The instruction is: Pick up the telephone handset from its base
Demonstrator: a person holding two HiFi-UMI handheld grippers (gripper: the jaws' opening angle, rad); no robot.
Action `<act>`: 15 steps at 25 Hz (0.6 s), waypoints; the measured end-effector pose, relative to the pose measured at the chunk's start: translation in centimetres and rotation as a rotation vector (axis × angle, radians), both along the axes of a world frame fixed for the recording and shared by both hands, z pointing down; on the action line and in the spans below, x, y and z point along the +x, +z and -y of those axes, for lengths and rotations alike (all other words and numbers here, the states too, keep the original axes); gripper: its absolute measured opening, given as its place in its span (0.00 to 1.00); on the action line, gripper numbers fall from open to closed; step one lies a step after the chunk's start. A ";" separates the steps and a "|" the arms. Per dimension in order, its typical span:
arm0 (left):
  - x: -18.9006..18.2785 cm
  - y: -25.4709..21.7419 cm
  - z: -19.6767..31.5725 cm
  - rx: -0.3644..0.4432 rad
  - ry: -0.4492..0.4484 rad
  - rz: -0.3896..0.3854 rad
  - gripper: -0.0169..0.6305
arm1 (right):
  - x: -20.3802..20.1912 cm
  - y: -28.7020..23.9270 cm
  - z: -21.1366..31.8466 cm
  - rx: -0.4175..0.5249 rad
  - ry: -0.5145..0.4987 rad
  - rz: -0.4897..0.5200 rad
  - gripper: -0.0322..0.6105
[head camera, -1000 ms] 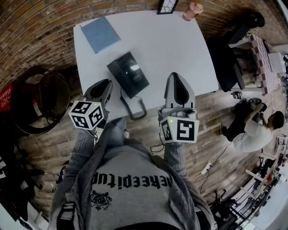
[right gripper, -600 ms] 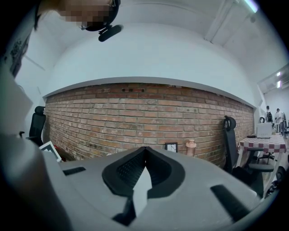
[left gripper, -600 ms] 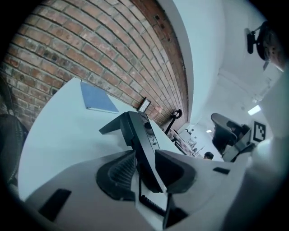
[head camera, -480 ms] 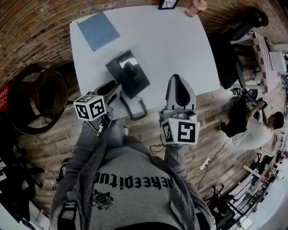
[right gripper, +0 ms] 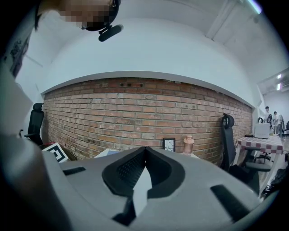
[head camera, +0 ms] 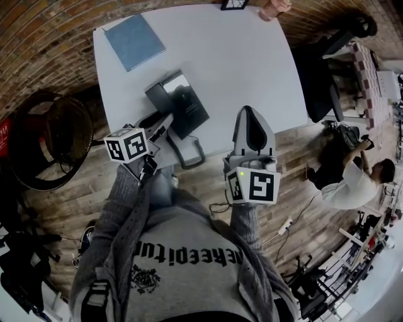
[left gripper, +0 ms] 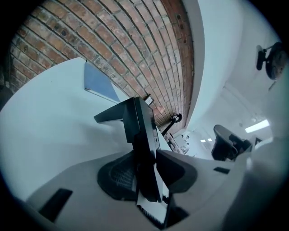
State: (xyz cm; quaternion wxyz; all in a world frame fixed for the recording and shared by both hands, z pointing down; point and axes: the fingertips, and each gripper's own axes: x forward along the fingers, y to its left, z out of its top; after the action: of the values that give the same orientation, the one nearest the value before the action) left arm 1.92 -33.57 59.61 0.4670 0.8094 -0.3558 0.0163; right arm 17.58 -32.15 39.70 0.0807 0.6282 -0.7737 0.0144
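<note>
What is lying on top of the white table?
A black telephone, a blue book, a frame, a pink object. Anything beneath the telephone is covered.

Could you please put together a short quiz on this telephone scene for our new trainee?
1. True or false: the right gripper is clamped on the telephone.
2. What lies near the far left corner of the white table? A) a blue book B) a red mug C) a laptop
3. Which gripper has the telephone between its jaws?
Key: 1. False: its jaws are together and empty. 2. A. 3. The left gripper; its jaws have just been opening and stand apart, with the telephone's dark edge between them, unclamped.
</note>
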 end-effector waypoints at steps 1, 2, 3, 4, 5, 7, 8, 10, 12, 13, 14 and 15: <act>0.2 0.0 0.0 -0.003 0.004 -0.005 0.22 | 0.0 0.1 0.0 -0.001 0.001 -0.001 0.05; 0.3 0.1 0.0 -0.010 0.010 -0.015 0.21 | 0.0 0.1 0.0 0.000 0.002 -0.001 0.05; 0.5 0.2 -0.1 -0.023 0.014 -0.029 0.21 | 0.1 0.1 0.0 0.000 0.003 -0.002 0.05; 0.6 0.2 -0.3 -0.042 0.015 -0.048 0.20 | 0.1 0.1 0.0 0.001 0.003 -0.002 0.05; 0.8 0.3 -0.4 -0.067 0.014 -0.072 0.19 | 0.2 0.0 0.0 0.002 0.004 -0.001 0.05; 0.9 0.3 -0.7 -0.117 0.008 -0.106 0.17 | 0.2 0.0 -0.1 0.003 0.005 -0.001 0.05; 0.9 0.2 -0.7 -0.133 0.006 -0.112 0.16 | 0.2 -0.1 -0.1 0.003 0.006 -0.002 0.05; 0.8 0.0 -0.7 -0.148 0.003 -0.115 0.15 | 0.1 -0.2 -0.2 0.006 0.007 -0.003 0.05; 0.9 -0.5 -0.8 -0.146 0.003 -0.132 0.15 | 0.1 -0.5 -0.4 0.012 0.009 -0.003 0.05; 1.0 -0.9 -0.9 -0.140 0.005 -0.145 0.14 | 0.2 -0.6 -0.5 0.015 0.010 -0.002 0.05; 1.1 -1.3 -1.0 -0.130 0.011 -0.151 0.13 | 0.2 -0.7 -0.5 0.017 0.011 -0.002 0.05; 1.2 -1.8 -1.1 -0.116 0.021 -0.146 0.13 | 0.2 -0.8 -0.6 0.020 0.011 -0.001 0.05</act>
State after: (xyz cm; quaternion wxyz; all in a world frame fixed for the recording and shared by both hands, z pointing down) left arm 3.10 -32.46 57.84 0.5376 0.7837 -0.3107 -0.0172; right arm 17.80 -31.54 38.91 0.0747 0.6332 -0.7703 0.0070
